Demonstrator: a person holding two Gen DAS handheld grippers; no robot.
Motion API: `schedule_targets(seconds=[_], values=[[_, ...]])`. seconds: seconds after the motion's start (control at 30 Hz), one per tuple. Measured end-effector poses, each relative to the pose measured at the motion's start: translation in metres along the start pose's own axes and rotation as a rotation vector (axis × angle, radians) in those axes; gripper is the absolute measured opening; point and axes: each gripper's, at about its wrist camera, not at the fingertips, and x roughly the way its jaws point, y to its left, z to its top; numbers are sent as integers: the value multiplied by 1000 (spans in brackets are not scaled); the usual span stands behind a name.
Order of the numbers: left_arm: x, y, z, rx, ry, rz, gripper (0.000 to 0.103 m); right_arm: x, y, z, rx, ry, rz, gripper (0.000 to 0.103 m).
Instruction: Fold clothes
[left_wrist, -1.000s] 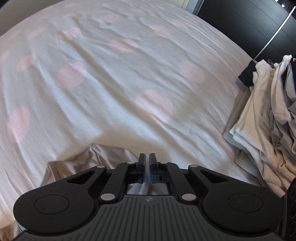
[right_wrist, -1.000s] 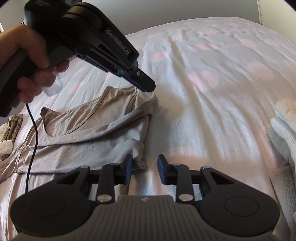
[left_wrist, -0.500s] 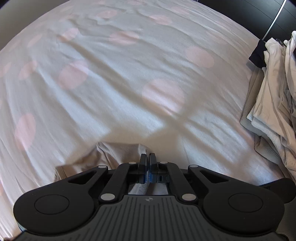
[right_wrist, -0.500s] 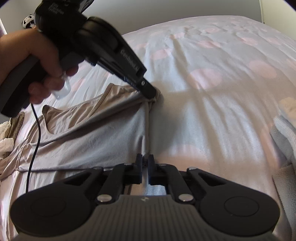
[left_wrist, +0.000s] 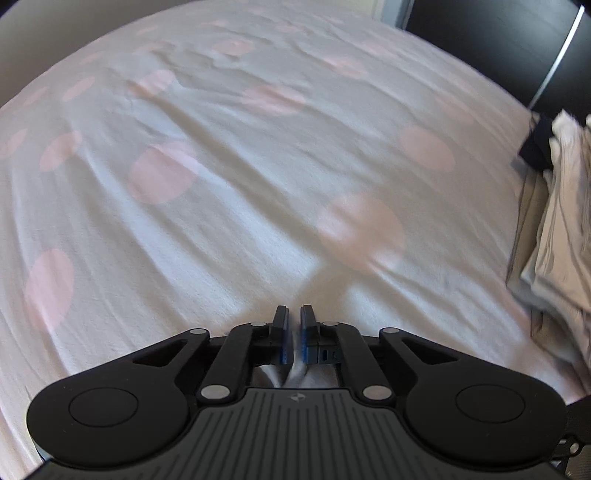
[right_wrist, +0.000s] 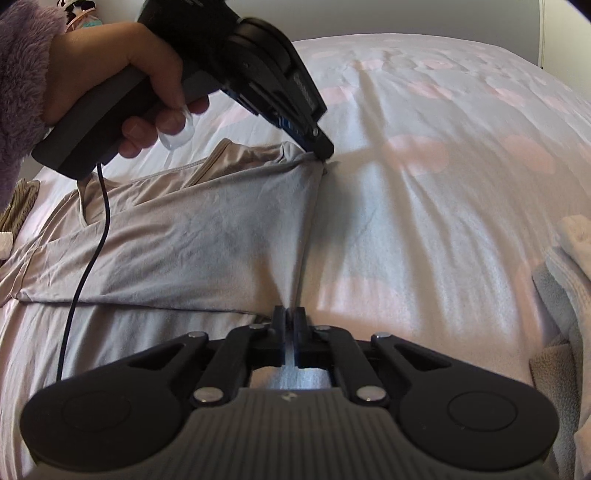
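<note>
The wide bed with its white cover and pale pink dots carries everything I work on. On it, to the left in my right wrist view, lies the beige thin-fabric top with a scooped neckline, partly folded, one flap already laid over its body. At the right edge of the bed I see a pile of pale folded clothes.

The folded edge of the top makes a straight line, and this is the relation that matters: its long axis goes from my right hand-held gripper away up to my left hand-held gripper. The right hand-held gripper is pressed together on the near end of this edge. The left one, held by a hand in a fluffy purple sleeve, pinches the far corner; its jaws have just been opening a little, yet in the left wrist view cloth still sits between them. So each hand-held gripper has one end, and the body of the top lies to the left of both. I judge that the next move carries this edge sideways.
</note>
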Motion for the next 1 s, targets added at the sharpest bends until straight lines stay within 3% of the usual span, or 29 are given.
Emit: schedule_targets(seconds=[0.17,0.33,0.47,0.6,0.9,0.93,1.0], values=[[-29,12,-8,-24,-41,12,18,-1,-5,1,20,-3,11,5],[-77,31,-49,-45,-51,66,25,-5,-7,4,50,-33,2,7],[-120,58,-99,-110,-26,140,25,-10,-6,5,60,-70,-36,14],[-170,91,-156,-221,-15,235,25,-17,-4,8,75,-128,-60,31],[-267,162,-294,-481,5,462,38,-14,20,8,17,-153,-50,41],[-277,168,-312,-511,10,485,39,-12,21,9,13,-151,-57,45],[-295,179,-346,-568,20,529,39,-9,24,9,7,-149,-69,61]])
